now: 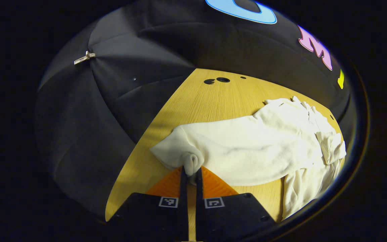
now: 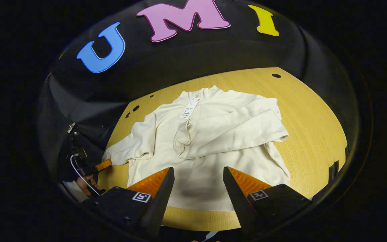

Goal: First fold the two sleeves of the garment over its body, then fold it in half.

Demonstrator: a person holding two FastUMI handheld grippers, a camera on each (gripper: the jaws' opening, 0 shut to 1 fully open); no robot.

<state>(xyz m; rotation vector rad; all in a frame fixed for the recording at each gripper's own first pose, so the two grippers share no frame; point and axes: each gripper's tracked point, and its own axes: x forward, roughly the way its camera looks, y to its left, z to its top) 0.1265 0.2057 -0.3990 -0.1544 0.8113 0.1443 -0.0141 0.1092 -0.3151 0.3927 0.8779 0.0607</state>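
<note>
Lying flat on the wooden table (image 2: 307, 111) is a cream sweater (image 2: 210, 158), with its neck pointing toward the black cloth wall (image 2: 186, 64) and its bottom edge near the right gripper (image 2: 198, 176). A paper tag (image 2: 190, 108) is hanging down from the neck. In the right gripper view, one sleeve (image 2: 230, 129) is already lying folded across the chest of the sweater, with its cuff resting near the middle. The other sleeve (image 2: 129, 146) is sticking out to the side, over the bare table. The left gripper (image 2: 104, 164) is showing far off at the end of that sleeve, held by a hand (image 2: 87, 185) with a thin white cable running by it. In the left gripper view, the left gripper (image 1: 190, 174) is pinching the cuff (image 1: 191, 163) of the long sleeve (image 1: 240, 148), and its two fingers are pressing close together on a small bunch of cloth. The sleeve is stretching away from it across the table (image 1: 207, 101) to the rest of the sweater (image 1: 314, 148), which is looking bunched up at the far side. The right gripper is hanging over the lower part of the sweater with its fingers spread wide apart, and it is holding nothing. A few small dark holes (image 1: 217, 80) are showing in the table near the wall.
</note>
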